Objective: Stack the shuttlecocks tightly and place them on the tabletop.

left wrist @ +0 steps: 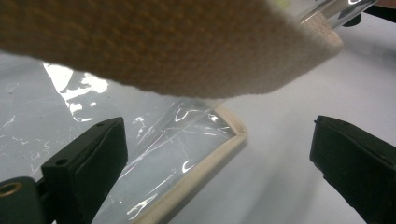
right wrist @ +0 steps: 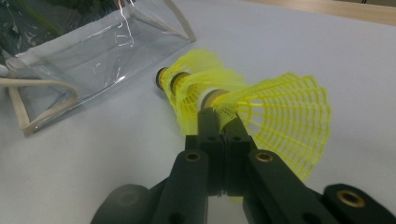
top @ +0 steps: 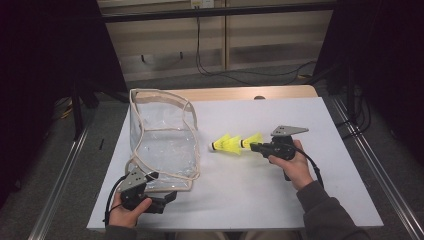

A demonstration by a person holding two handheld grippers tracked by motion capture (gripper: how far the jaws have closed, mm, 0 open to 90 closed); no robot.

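Three yellow plastic shuttlecocks (top: 232,143) lie in a row and look nested one into another, corks toward the bag. My right gripper (top: 256,146) is shut on the skirt of the nearest shuttlecock (right wrist: 285,116), its jaws (right wrist: 219,119) pinched together by that cork. A clear plastic bag (top: 162,137) with beige trim stands open at the table's left. My left gripper (top: 167,196) sits at the bag's near corner. In the left gripper view its jaws (left wrist: 218,133) stand wide apart, with the bag's trimmed corner (left wrist: 201,161) lying between them, untouched.
The white table top (top: 300,200) has free room at the right and front. A beige strap (left wrist: 187,46) of the bag hangs close above the left gripper. Cables run across the floor (top: 225,75) beyond the table's far wooden edge (top: 240,93).
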